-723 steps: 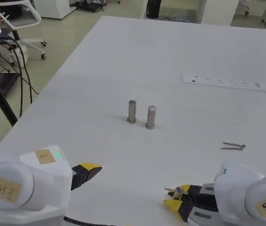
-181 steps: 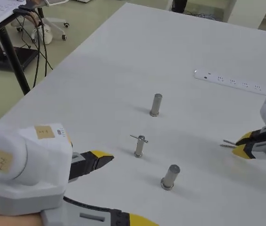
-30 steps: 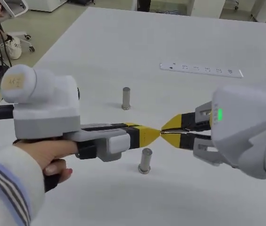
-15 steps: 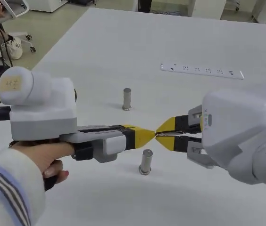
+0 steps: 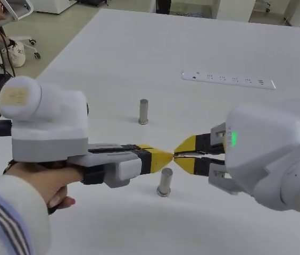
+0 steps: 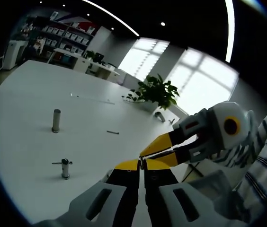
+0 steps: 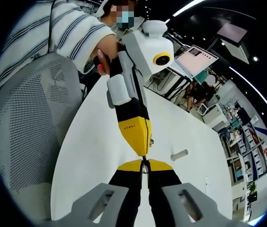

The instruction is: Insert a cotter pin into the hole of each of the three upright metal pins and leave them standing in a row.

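Yellow jaw tips meet nose to nose at the middle of the head view, above the white table (image 5: 113, 53). The left gripper (image 5: 167, 156) reaches in from the left of the frame, held by a hand (image 5: 43, 183) in a striped sleeve (image 5: 6, 223). Its jaws are pressed together with no gap between the tips. Whether they nip anything cannot be told.

The right gripper (image 5: 179, 155) comes in from the right of the frame. Its jaws are almost closed, with only a thin slit between them, and they clamp a slim cotter pin (image 5: 192, 155) that lies along the slit and points at the left gripper's tips.

Just below the meeting tips, at lower centre, the near metal pin (image 5: 164, 182) stands upright with nothing through it. The far metal pin (image 5: 143, 111) stands upright above and slightly left of the tips, well apart from them, also bare.

In the left gripper view, at the lower left, a third metal pin (image 6: 65, 168) stands upright with a fitted cotter pin (image 6: 57, 163) sticking out sideways near its top. A spare cotter pin (image 6: 112, 132) lies flat on the table further back, near the centre of that view.

A white power strip (image 5: 228, 81) lies across the upper right of the head view.
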### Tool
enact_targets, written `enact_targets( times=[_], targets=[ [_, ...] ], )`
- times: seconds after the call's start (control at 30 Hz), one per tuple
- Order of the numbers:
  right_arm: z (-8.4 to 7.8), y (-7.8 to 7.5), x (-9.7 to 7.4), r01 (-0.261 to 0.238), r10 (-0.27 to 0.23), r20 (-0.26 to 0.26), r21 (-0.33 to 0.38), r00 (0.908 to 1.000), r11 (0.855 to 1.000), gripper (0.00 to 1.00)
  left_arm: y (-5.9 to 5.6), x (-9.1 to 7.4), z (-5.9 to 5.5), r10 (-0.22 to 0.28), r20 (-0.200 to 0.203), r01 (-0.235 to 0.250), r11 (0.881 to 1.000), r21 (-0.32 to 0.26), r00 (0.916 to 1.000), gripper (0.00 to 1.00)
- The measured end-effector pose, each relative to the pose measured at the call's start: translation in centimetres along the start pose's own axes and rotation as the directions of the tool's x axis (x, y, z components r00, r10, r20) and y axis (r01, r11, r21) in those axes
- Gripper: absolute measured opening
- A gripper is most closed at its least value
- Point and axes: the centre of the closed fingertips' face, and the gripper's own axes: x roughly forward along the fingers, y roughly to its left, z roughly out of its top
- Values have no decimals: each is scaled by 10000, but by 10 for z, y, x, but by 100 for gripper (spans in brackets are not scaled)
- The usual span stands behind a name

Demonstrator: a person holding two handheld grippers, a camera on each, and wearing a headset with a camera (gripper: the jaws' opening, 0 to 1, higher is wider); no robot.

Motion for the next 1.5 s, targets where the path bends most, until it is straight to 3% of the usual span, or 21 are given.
enact_targets(
  times=[0.03,0.17,0.27,0.33,0.5,0.67,0.77,1.0,1.27,1.33,1.5],
  targets=[
    [1,-1,-1,54,-55,85,78,9999,10000,0,-1,0,1,-53,58,53,10000,-38,10000,0],
    [0,-4,-1,94,-97,110,292,9999,9995,17,-1,-2,0,-77,61,77,10000,3,10000,0],
    [-8,-1,-1,-96,105,-210,408,9997,9991,19,-2,-5,1,-129,94,126,9993,353,9999,0],
    [-13,1,0,-240,263,-279,794,9993,9966,21,-1,-6,2,-16,41,11,9938,1114,10000,0],
    [-9,2,-1,-562,523,247,2028,9983,9776,21,-3,-9,4,-92,-10,92,9857,1684,10000,0],
    [-9,0,-2,-781,637,588,2890,9962,9541,21,-4,-11,0,-72,-308,154,9613,2750,9995,0],
    [-10,1,-2,-913,723,689,3328,9950,9386,21,-11,-12,1,-391,-295,469,9369,3464,9988,0],
    [-8,5,-2,-1006,774,822,3331,9936,9375,18,-21,-13,-4,-743,-442,859,9101,4055,9963,0],
    [-7,19,1,-1449,1285,730,3104,9890,9395,11,-20,-13,-13,-789,-840,1073,8995,4236,9933,0],
    [-7,21,1,-1541,1380,734,3105,9877,9380,10,-20,-14,-16,-808,-987,1164,8897,4414,9918,0],
    [-8,33,2,-2084,1951,736,3138,9780,9263,5,-21,-14,-25,-873,-1370,1455,8499,5065,9867,0]
  ],
)
